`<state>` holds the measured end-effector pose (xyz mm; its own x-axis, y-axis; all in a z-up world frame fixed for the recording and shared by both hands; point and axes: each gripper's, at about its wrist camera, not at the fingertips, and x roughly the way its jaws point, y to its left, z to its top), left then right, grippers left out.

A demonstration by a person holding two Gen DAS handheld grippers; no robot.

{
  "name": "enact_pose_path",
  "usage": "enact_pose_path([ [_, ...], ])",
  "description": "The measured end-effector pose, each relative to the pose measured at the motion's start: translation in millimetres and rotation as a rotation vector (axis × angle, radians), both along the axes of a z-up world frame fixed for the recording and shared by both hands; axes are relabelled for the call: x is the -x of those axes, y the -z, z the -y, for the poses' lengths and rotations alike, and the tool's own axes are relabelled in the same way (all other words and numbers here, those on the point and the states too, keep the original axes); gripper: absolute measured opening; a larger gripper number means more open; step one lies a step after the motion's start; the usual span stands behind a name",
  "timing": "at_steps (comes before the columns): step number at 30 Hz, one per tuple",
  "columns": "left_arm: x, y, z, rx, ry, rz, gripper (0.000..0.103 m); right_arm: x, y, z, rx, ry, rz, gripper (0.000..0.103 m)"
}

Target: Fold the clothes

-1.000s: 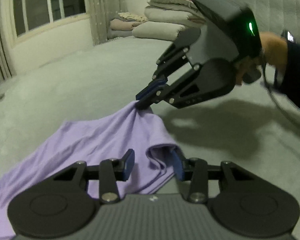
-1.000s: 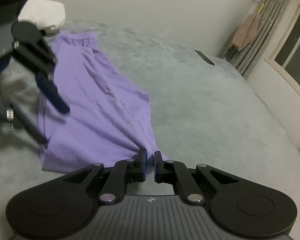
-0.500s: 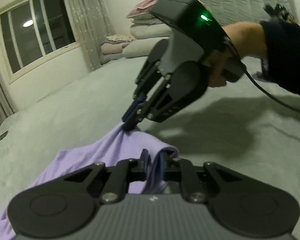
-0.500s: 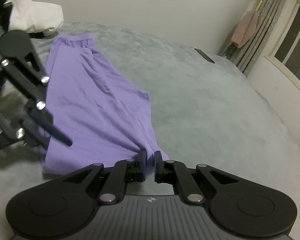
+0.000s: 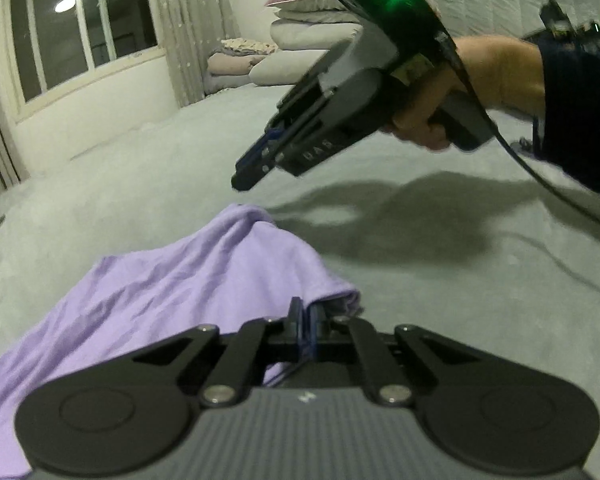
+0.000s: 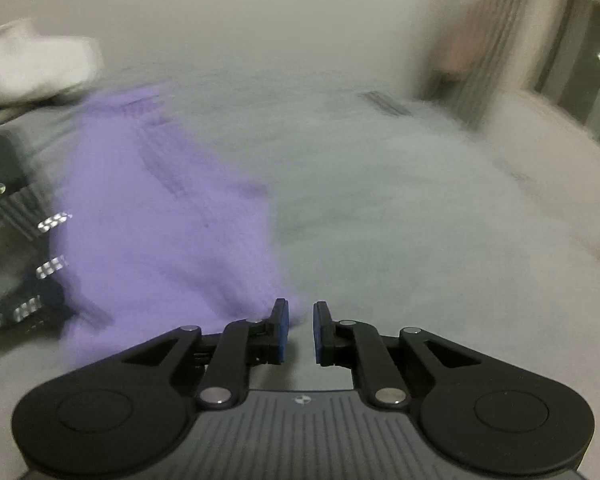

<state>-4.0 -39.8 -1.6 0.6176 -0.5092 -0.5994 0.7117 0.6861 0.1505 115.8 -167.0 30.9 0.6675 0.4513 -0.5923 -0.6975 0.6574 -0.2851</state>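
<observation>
purple shirt spread on grey bed | left gripper clamped on its near folded edge | right gripper just opening, empty, lifted off | cloth light, limp, bunches; take corners or hem

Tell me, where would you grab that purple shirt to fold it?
I would take the purple shirt by the raised corner below the right gripper, coming down from above. There the cloth peaks up off the grey surface, so it can probably be pinched without digging under flat fabric. The left gripper already pinches the near fold.
</observation>
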Motion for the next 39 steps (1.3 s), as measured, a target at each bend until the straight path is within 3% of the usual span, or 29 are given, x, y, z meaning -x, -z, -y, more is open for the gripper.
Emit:
enact_pose_path([
  [2, -3, 0, -3, 0.014, -0.005, -0.014, 0.002, 0, 4, -1, -0.024, -0.035, -0.028, 0.010],
  [5, -3, -1, -4, 0.011, -0.006, -0.015, 0.002, 9, 10, -11, 0.050, -0.117, -0.042, 0.010],
  [11, 1, -2, -10, 0.017, -0.009, -0.023, 0.002, 23, 7, -23, 0.103, -0.204, -0.058, 0.015],
  [25, 0, 1, -7, 0.009, -0.010, -0.015, 0.002, 43, 12, -44, 0.303, -0.265, 0.062, 0.018],
  [34, -1, 4, -4, 0.004, -0.013, -0.009, 0.002, 45, 18, -50, 0.310, -0.290, 0.085, 0.018],
  [39, -2, 4, -4, 0.005, -0.013, -0.009, 0.002, 44, 16, -45, 0.279, -0.304, 0.012, 0.018],
])
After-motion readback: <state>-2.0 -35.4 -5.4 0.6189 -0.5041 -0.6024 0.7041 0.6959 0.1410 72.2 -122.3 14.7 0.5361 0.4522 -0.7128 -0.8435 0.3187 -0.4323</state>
